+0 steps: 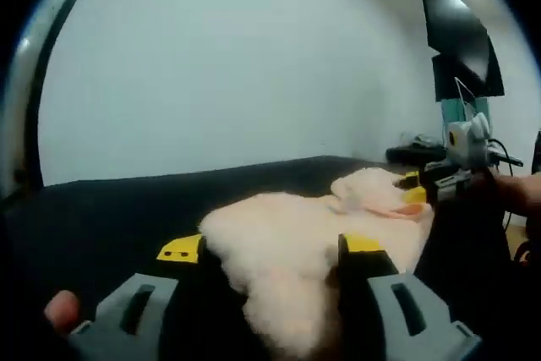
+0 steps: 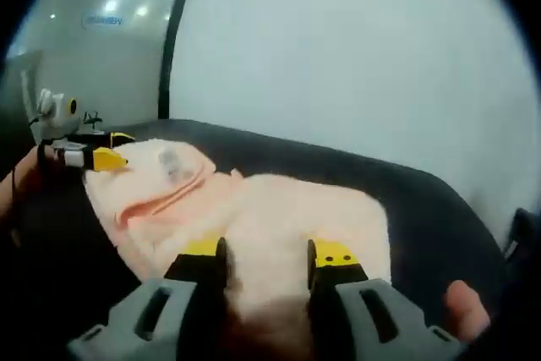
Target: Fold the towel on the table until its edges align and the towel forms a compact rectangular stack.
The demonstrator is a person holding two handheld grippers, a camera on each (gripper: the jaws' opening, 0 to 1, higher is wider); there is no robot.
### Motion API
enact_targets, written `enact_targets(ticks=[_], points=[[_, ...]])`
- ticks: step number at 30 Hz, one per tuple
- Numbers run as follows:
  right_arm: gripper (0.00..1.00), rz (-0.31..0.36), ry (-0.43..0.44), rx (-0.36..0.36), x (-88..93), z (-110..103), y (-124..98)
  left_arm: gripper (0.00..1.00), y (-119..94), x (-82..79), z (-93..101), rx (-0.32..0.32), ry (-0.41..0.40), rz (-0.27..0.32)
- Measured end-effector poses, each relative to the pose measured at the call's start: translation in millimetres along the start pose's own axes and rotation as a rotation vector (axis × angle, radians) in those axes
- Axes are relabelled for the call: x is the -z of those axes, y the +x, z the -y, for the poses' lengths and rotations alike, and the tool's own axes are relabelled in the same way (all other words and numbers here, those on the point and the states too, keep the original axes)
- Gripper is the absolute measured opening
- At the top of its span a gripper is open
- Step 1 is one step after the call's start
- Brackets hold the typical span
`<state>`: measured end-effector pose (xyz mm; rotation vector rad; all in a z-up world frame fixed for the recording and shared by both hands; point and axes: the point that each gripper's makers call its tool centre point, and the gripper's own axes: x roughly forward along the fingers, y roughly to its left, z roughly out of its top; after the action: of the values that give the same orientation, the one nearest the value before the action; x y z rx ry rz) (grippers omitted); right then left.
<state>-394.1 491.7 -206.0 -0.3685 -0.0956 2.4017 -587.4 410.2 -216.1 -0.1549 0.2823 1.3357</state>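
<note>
**Two hand-held grippers at opposite ends of a pale pink towel on a dark table**

Left gripper view: The left gripper (image 1: 272, 253) rises from the bottom edge, grey with yellow-tipped jaws that stand wide apart. A fluffy pale pink towel (image 1: 313, 243) lies rumpled on the dark table (image 1: 110, 209), and its near corner runs down between the two jaws, resting against the jaw on the view's right. Whether the jaws pinch it, I cannot tell; the gap looks wide. A fingertip (image 1: 61, 310) shows at lower left. At the towel's far end, the right gripper (image 1: 420, 188) comes in from the right, its yellow tips at the towel's folded-over edge, held by a hand (image 1: 520, 196). A plain white wall (image 1: 237, 65) stands behind, and dark monitors (image 1: 461, 40) at upper right.

Right gripper view: The right gripper (image 2: 266, 261) has its jaws drawn narrow with the towel's (image 2: 279, 217) near edge bunched between them. The towel stretches away across the table (image 2: 423, 209), with a fold at its far left end. There the left gripper (image 2: 106, 151) touches the towel's corner. A fingertip (image 2: 465, 310) shows at lower right.
</note>
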Motion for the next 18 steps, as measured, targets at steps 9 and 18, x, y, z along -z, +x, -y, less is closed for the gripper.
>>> enact_targets(ticks=[9, 18], points=[[0.37, 0.035, 0.298, -0.068, -37.4, 28.5, -0.6, 0.67, -24.1, -53.9, -12.9, 0.027, -0.107, 0.264], [0.44, -0.045, 0.166, -0.144, -14.3, -5.6, 43.6, 0.77, 36.3, -13.1, 21.1, 0.159, 0.011, -0.014]])
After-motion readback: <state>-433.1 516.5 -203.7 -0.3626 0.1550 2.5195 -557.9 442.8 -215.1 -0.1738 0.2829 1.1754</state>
